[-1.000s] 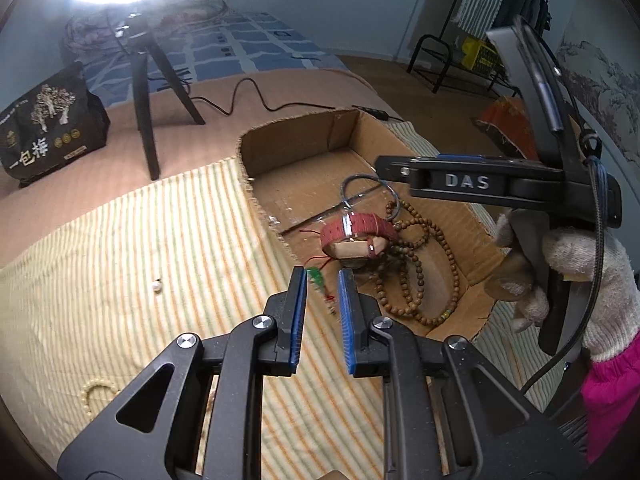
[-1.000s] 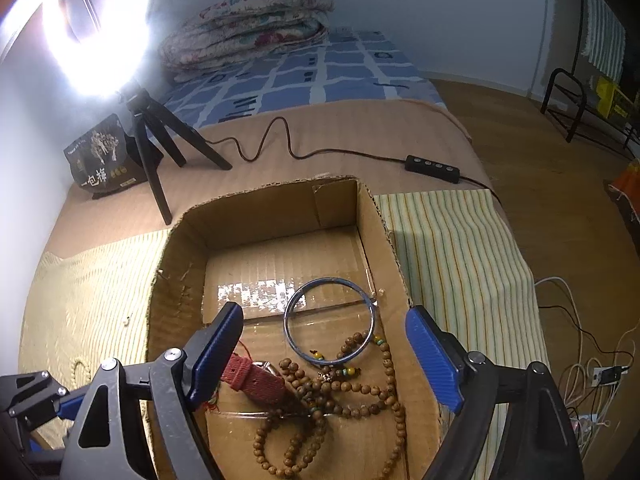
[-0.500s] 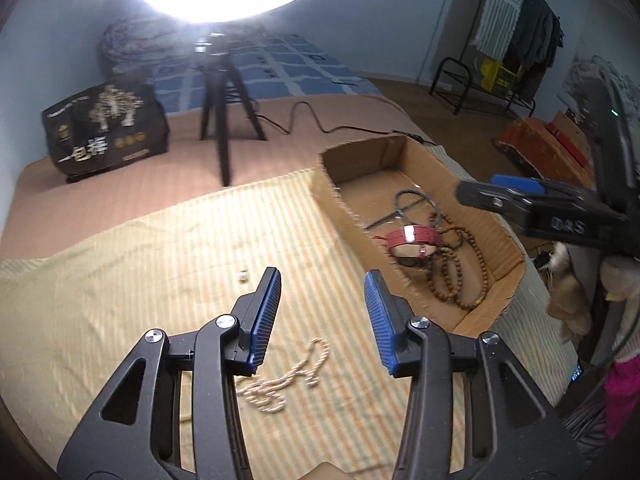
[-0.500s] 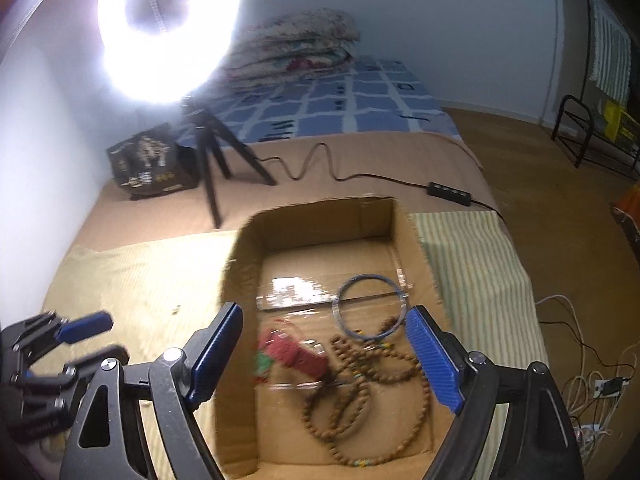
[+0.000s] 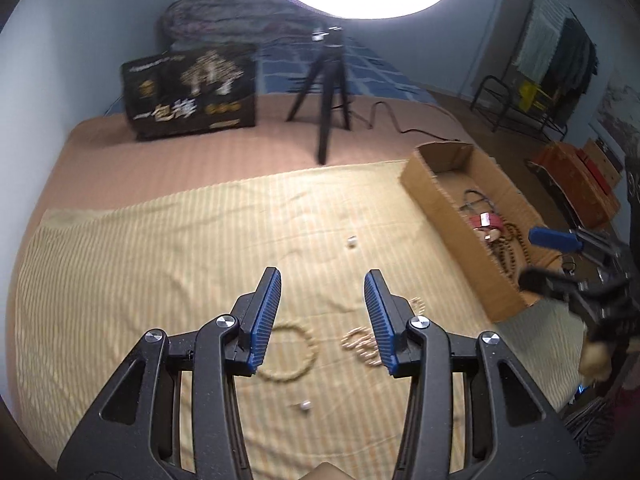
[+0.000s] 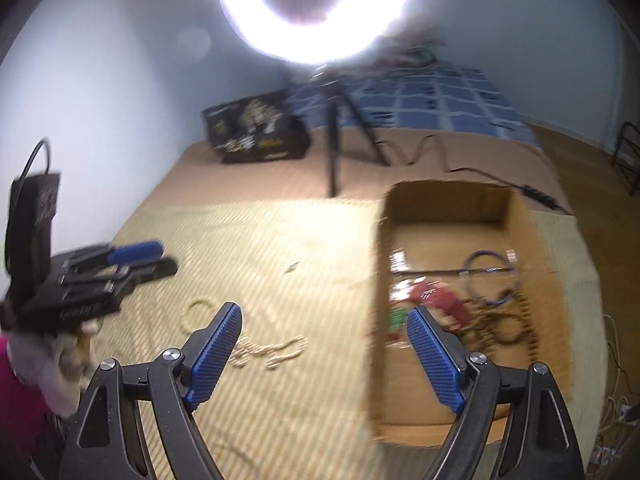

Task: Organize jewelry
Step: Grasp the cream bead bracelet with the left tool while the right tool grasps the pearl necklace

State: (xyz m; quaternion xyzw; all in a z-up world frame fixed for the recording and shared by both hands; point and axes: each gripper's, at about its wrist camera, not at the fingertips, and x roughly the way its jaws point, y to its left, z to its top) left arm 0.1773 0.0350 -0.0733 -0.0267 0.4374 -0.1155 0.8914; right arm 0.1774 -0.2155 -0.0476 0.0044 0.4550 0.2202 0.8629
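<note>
My left gripper [image 5: 322, 312] is open and empty above the striped yellow cloth [image 5: 160, 248]. Just beyond it lie a pale bead bracelet [image 5: 294, 350] and a pale bead necklace [image 5: 360, 344]. A small silver piece [image 5: 305, 406] lies between the fingers, and a small white piece [image 5: 352, 242] farther off. The cardboard box [image 5: 440, 216] at right holds a red watch [image 5: 486, 222], a blue bangle and brown bead strings. My right gripper [image 6: 322, 356] is open and empty, over the box's left wall [image 6: 376, 320]. The pale necklace [image 6: 272, 352] lies near its left finger.
A ring light on a black tripod [image 5: 328, 92] stands behind the cloth, with its cable [image 5: 400, 124] running right. A black printed bag [image 5: 190, 94] stands at the back. The left gripper also shows at the left of the right wrist view [image 6: 132, 260].
My left gripper has opened and pulled back left from the box to above the pale beads on the cloth. My right gripper has drawn back and swung left, off the box's middle.
</note>
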